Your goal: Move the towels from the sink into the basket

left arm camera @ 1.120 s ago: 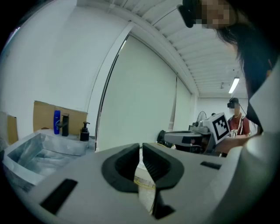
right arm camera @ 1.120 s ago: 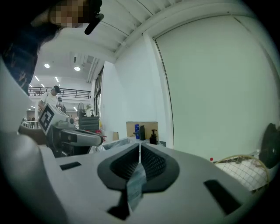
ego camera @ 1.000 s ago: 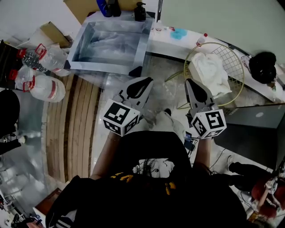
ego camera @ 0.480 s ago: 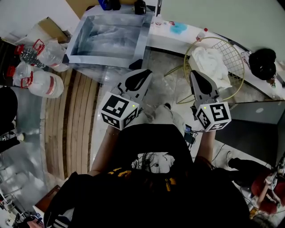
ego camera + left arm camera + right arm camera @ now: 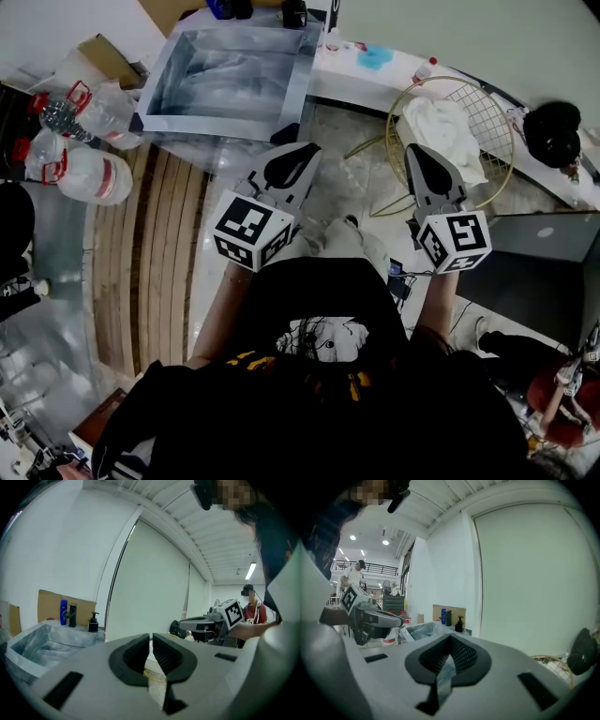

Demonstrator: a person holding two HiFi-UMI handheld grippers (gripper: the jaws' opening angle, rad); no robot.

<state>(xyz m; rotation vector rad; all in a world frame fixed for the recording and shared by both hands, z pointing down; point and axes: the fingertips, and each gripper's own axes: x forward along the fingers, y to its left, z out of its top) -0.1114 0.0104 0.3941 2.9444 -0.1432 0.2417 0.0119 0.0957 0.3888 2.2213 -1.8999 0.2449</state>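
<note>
Right tongs (image 5: pixel 412 150) edged outward, closed like left tongs (image 5: pixel 309 150), white towel (image 5: pixel 441 127) in wire basket (image 5: pixel 490 114)

No word, brand or number can be read anywhere. The white marker cube (image 5: pixel 249 232) on the left gripper (image 5: pixel 307 150) and the second white marker cube (image 5: pixel 454 244) on the right gripper (image 5: pixel 412 150) bear black square code patterns, not letters. The person's black shirt (image 5: pixel 309 375) carries yellow print that is too creased to read. The red bands on the clear plastic bottles (image 5: pixel 84 173) and the label of the slim blue bottle (image 5: pixel 63 612) are too small to make out.
</note>
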